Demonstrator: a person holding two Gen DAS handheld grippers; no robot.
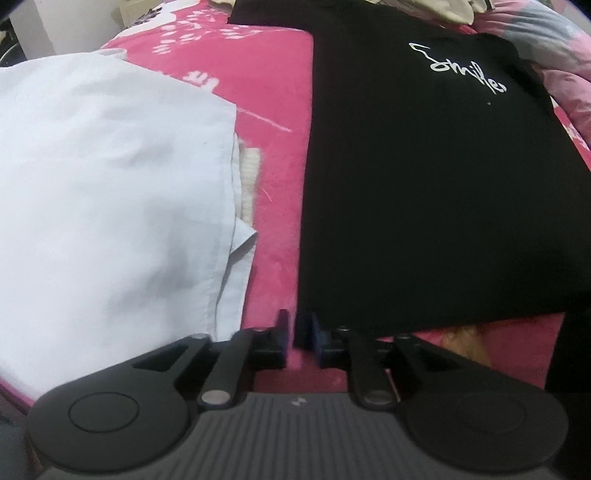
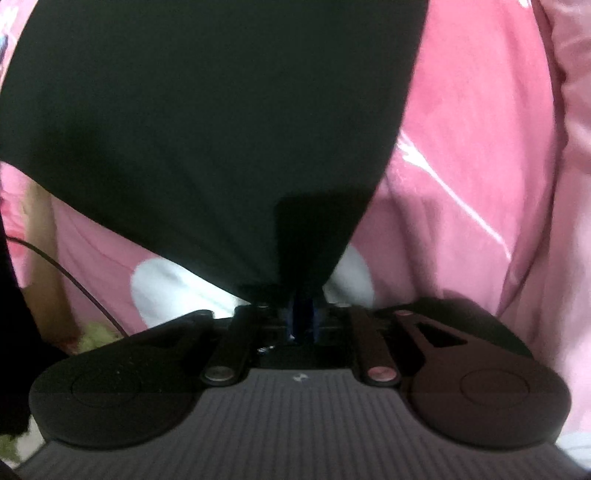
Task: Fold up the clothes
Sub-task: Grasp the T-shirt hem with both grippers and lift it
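Note:
A black T-shirt (image 1: 424, 192) with white script lettering lies spread on the pink bed cover. My left gripper (image 1: 297, 332) sits at the shirt's near left corner, its jaws a narrow gap apart, with the corner just at the right pad; no cloth shows between them. In the right wrist view the same black shirt (image 2: 207, 122) fills the upper frame. My right gripper (image 2: 301, 306) is shut on the shirt's near edge, which bunches into the pads.
A folded white garment (image 1: 110, 206) lies left of the black shirt on the pink floral bed cover (image 1: 273, 110). More clothes are heaped at the far edge (image 1: 454, 11). A thin dark cable (image 2: 74, 280) runs at lower left.

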